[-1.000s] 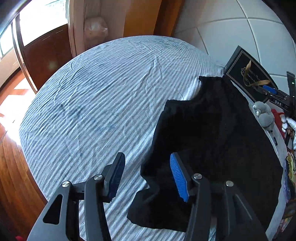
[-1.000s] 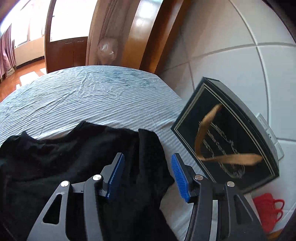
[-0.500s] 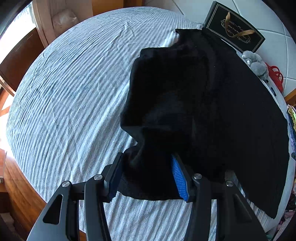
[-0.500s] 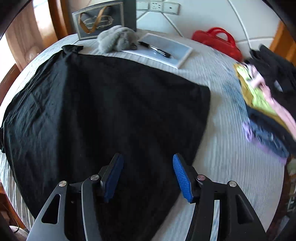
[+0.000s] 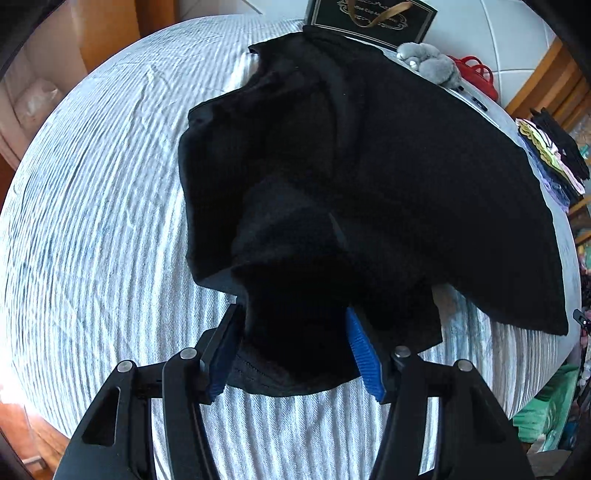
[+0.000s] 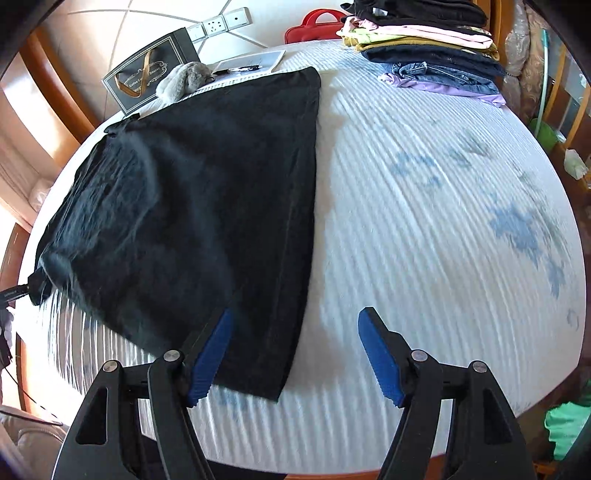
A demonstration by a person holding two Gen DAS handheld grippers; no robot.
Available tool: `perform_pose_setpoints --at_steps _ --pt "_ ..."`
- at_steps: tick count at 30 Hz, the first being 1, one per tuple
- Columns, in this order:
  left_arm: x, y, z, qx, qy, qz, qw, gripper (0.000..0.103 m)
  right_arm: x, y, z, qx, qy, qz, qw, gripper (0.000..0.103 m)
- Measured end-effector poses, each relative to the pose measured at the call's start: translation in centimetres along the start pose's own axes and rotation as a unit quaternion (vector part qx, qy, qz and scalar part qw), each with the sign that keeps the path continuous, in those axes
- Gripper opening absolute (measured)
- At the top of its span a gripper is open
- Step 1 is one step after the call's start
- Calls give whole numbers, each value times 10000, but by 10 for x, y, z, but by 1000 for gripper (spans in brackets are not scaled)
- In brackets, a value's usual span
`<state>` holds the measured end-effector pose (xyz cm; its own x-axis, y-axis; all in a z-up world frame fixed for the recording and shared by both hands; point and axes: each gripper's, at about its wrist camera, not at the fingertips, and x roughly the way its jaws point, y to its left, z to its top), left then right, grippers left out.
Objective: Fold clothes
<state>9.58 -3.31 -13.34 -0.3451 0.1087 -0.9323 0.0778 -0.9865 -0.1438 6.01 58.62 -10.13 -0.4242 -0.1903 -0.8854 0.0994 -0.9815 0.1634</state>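
A black garment (image 5: 369,166) lies spread on the striped bed sheet (image 5: 92,221). Its near sleeve is bunched and runs between the blue pads of my left gripper (image 5: 295,350), whose jaws are opening and stand on either side of the cloth. In the right wrist view the garment (image 6: 203,184) stretches away to the left. My right gripper (image 6: 295,354) hovers over its near hem corner with the jaws opening wide. The left fingertip (image 6: 210,354) is over the cloth and the right one over bare sheet (image 6: 424,221). Neither gripper pinches the fabric.
A stack of folded clothes (image 6: 424,48) sits at the far right of the bed. A black gift bag (image 6: 147,77), a grey plush toy (image 6: 184,79), a white sheet with a pen (image 6: 251,62) and a red bag (image 6: 317,24) line the far wall.
My right gripper has swept from the collar end by the gift bag to the hem corner and opened wider. My left gripper rolled, settled over the sleeve, and its jaws widened slightly.
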Motion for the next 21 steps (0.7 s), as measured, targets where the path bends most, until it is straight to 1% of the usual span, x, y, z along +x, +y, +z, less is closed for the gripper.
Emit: perform_pose_setpoints --at_steps 4,5,6,8,12,16,17,19,20,21 --pt "1 -2 -5 334 32 86 9994 72 -4 17 -31 122 -16 -29 9999 74" --pt "2 -1 -6 352 38 92 9993 76 -5 20 -37 133 -31 -20 9999 75" --pt "1 -1 -8 364 3 67 9993 77 -5 23 -42 127 -54 -20 9999 75" --pt "2 -4 -10 399 -35 155 9991 78 -5 28 -49 98 -88 -52 9999 80" --pt "4 -13 -14 378 -52 489 9981 78 -3 34 -57 68 -85 -134 9999 80" --pt "3 -13 -15 341 -12 487 9982 75 -1 38 -56 -41 -199 -309 9993 80" --pt "1 -12 -15 351 -13 470 9983 72 -1 37 -53 -49 -234 -350 9991 80" --pt "-3 -8 -16 329 -49 444 9985 56 2 36 -48 -41 -298 -361 9989 80" --pt "-4 -5 -16 270 -60 397 9988 38 5 36 -46 -44 -286 -362 9989 80" --pt "-6 -2 -16 212 -72 350 9991 24 9 38 -44 -64 -217 -377 9990 80"
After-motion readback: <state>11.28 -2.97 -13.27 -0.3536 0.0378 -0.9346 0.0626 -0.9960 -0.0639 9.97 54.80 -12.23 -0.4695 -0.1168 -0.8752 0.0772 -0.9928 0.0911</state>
